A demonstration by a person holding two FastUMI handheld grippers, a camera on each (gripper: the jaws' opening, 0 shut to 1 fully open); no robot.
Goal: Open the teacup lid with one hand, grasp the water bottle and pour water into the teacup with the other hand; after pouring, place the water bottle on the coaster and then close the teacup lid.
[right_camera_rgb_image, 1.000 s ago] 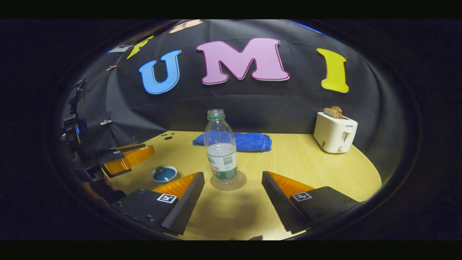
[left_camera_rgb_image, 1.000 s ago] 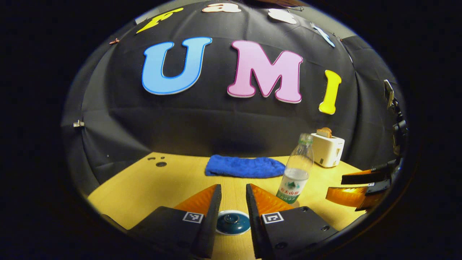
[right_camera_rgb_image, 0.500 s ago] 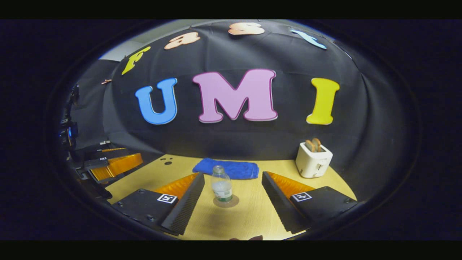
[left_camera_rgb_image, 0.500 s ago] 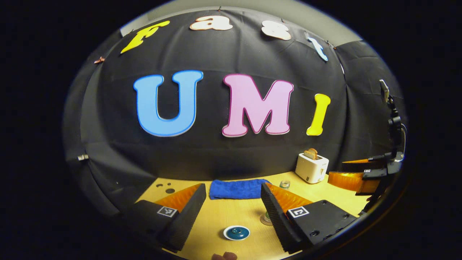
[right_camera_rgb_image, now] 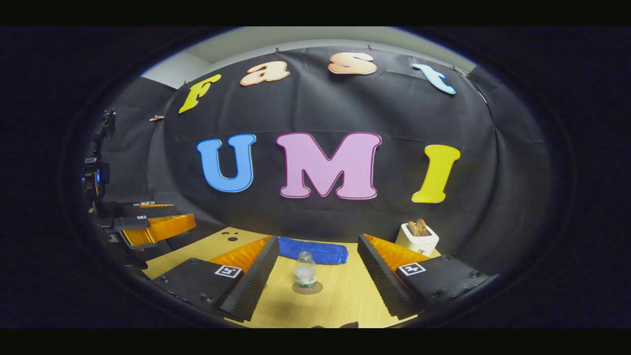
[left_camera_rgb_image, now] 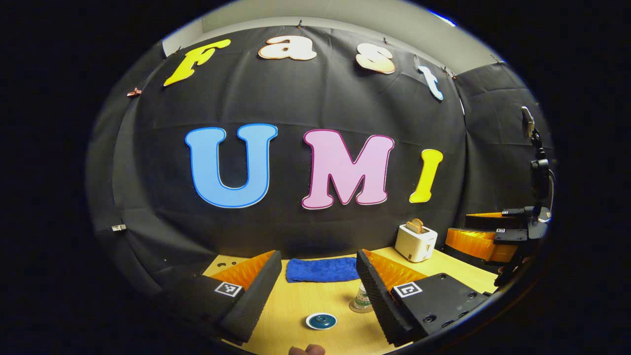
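Observation:
A teacup with its dark teal lid [left_camera_rgb_image: 321, 321] on stands on the wooden table [left_camera_rgb_image: 296, 301], low in the left gripper view. My left gripper [left_camera_rgb_image: 318, 256] hangs open well above and behind it, holding nothing. A clear water bottle [right_camera_rgb_image: 305, 271] with a green label stands upright on a round coaster [right_camera_rgb_image: 306, 287]. My right gripper [right_camera_rgb_image: 318, 241] is open, raised and drawn back from the bottle, holding nothing. In the left gripper view the bottle [left_camera_rgb_image: 362, 297] is partly hidden behind a finger. Each gripper is seen from the other side: right gripper [left_camera_rgb_image: 458, 227], left gripper [right_camera_rgb_image: 185, 214].
A folded blue towel [right_camera_rgb_image: 315, 250] lies at the back of the table by the black cloth wall. A white toaster [right_camera_rgb_image: 419, 236] with bread slices stands at the back right. A person's fingertip [left_camera_rgb_image: 305, 350] shows at the bottom edge of the left gripper view.
Both grippers have lifted and pulled back from the table. The left gripper, earlier narrow around the lid, has widened. Teacup and bottle stay in place and look smaller.

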